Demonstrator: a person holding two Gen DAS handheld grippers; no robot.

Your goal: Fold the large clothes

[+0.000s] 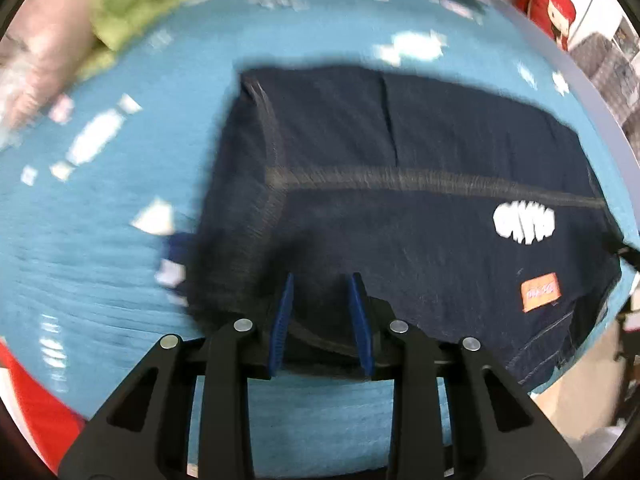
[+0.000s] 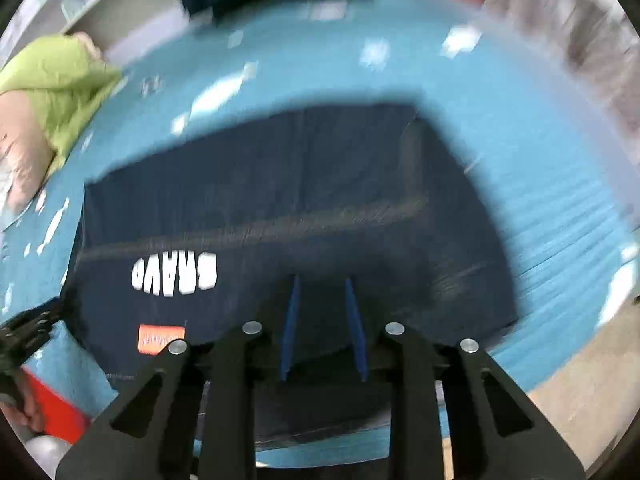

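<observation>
From the left wrist view we find the dark navy garment (image 1: 400, 184) already folded into a compact rectangle on the blue patterned sheet (image 1: 100, 280), seams and white lettering facing up, an orange label near its right edge. The left gripper (image 1: 322, 284) stands at the garment's near edge, jaws narrow, with a fold of the dark cloth between the blue pads; we judge it gripped. A green cloth (image 1: 128, 0) lies far left, well apart, nothing on the garment. From the right wrist view, blurred, the same garment (image 2: 280, 200) fills the middle of the sheet (image 2: 540, 200). The right gripper (image 2: 322, 284) sits over the near edge, jaws narrow, dark cloth between them; whether the pads press it we cannot tell. We reckon most folds done, perhaps one last fold or smoothing left. The green cloth (image 2: 60, 76) stays clear at far left.
</observation>
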